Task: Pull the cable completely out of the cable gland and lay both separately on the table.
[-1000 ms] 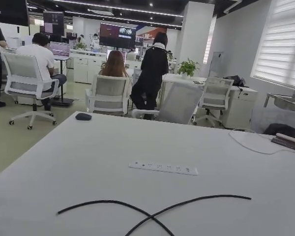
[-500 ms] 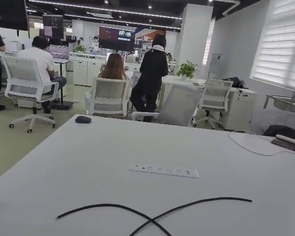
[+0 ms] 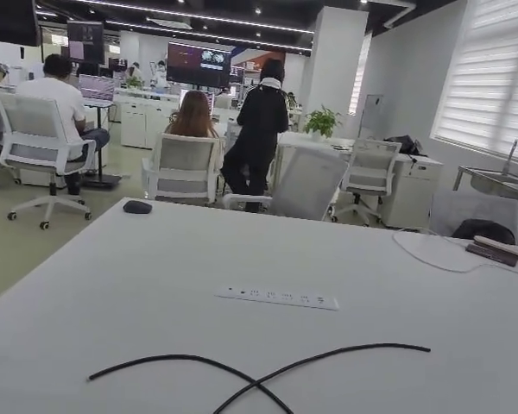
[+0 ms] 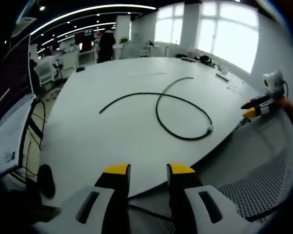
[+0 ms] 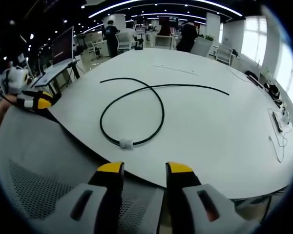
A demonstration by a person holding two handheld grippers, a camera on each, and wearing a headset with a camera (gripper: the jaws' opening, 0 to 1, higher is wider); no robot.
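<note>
Both claws hang off the near edge of the surface (image 5: 210,126), short of the work. My left claw (image 4: 144,170) is parted by a modest gap with nothing between its yellow tips. My right claw (image 5: 139,168) is the same: partly open and empty. The black cable (image 5: 161,109) lies in one loose loop on the surface. It crosses itself on the far side, and its two tails spread apart short of the power strip (image 3: 276,297). The small white gland (image 5: 126,143) is threaded on the near arc of that loop, close to the edge and more in front of my right claw than my left.

As I judge it, the step in hand is the approach and first grip; nothing is pulled out yet. I'd take the gland with one claw, closing squarely across its body so it can't spin or pop free. The other claw should take the cable just beside the gland, because a long slack length will only bow. I can't tell for sure which tail is shorter from the gland, so I'd check that before choosing the pull direction. I'd pull straight along the gland's axis in short re-grips, watching that the loop doesn't cinch tight at the crossing. The gland looks small and light, so a careless nudge could skid it off the edge.
</note>
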